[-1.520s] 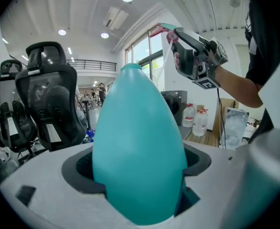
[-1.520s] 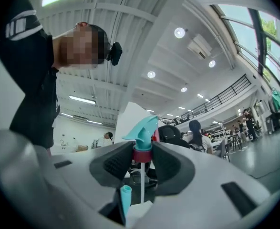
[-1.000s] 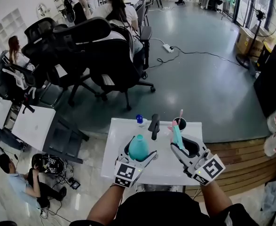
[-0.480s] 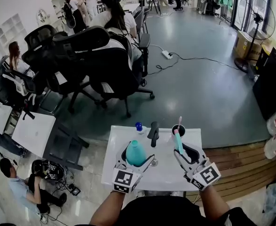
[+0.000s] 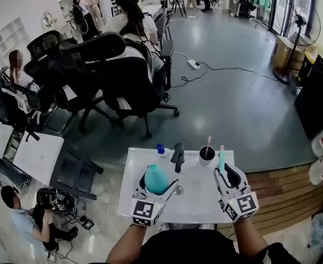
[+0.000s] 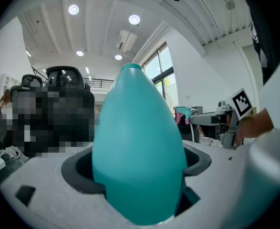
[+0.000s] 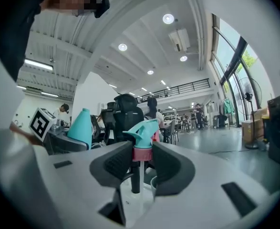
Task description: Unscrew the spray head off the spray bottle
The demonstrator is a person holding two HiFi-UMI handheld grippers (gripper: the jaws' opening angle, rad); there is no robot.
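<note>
A teal spray bottle (image 5: 155, 179) with a bare open neck stands slightly tilted over the white table (image 5: 197, 202). My left gripper (image 5: 156, 185) is shut on its body. In the left gripper view the bottle (image 6: 139, 156) fills the gap between the dark pads of that gripper (image 6: 137, 168). The spray head (image 5: 222, 159), teal with a pink collar, is off the bottle and held upright in my right gripper (image 5: 228, 172), to the bottle's right. In the right gripper view the pads of my right gripper (image 7: 142, 165) clamp the pink collar of the spray head (image 7: 142, 133), and its dip tube hangs down.
A black cup (image 5: 207, 155) with a pink straw, a dark upright object (image 5: 177, 157) and a small blue-capped item (image 5: 160, 149) stand along the table's far edge. Beyond it are black office chairs (image 5: 109, 65) and people. A wooden platform (image 5: 285, 186) lies to the right.
My right gripper has carried the spray head to the right and lower, away from the bottle, turning it from tilted to upright. The left gripper and bottle have hardly moved.
</note>
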